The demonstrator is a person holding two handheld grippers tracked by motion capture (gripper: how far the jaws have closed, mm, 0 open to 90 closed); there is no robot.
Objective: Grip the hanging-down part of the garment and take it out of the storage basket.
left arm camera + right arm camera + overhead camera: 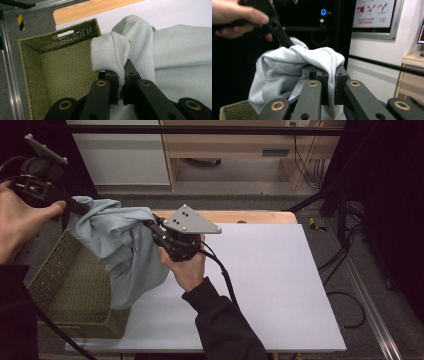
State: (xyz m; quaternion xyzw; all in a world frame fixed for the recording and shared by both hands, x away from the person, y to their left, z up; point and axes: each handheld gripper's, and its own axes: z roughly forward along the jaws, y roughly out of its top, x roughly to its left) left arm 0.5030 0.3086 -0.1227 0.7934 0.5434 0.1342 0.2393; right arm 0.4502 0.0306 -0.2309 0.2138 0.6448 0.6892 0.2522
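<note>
A pale blue-grey cloth hangs between my two grippers above a green woven basket at the table's left. My left gripper is shut on one bunched edge of the cloth, its jaws pinching the fold over the basket. My right gripper is shut on another edge of the cloth, with fabric draped over its jaws. In the right gripper view the left gripper and the hand holding it appear at upper left. The cloth's lower part falls toward the basket and the table.
A white sheet covers the wooden table, stretching to the right of the basket. A black bar crosses the far side. Cables lie on the floor at the right.
</note>
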